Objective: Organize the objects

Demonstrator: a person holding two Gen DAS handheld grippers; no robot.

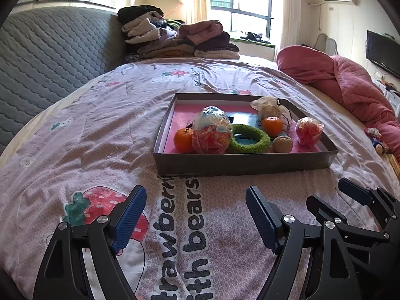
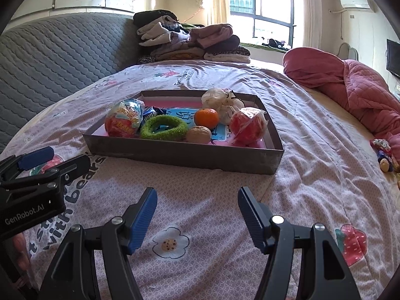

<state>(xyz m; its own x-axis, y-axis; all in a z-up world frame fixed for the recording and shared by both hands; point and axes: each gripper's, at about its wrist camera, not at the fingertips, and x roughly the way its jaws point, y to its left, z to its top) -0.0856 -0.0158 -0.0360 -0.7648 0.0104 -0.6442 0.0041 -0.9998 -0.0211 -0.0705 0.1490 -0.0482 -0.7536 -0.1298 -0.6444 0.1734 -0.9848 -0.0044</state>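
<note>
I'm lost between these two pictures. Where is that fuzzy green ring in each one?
Left wrist view: the green ring lies right of centre, near the front wall of the tray, between a wrapped egg toy and a walnut.
Right wrist view: the green ring lies left of centre, again behind the tray's front wall.
Shared landmark: the walnut sits just right of the ring in both.

In the left wrist view the wrapped egg (image 1: 212, 130) hides part of one tangerine (image 1: 183, 140); the right wrist view hides that tangerine entirely. The tray's (image 2: 185, 156) printed floor lettering is unreadable.
</note>
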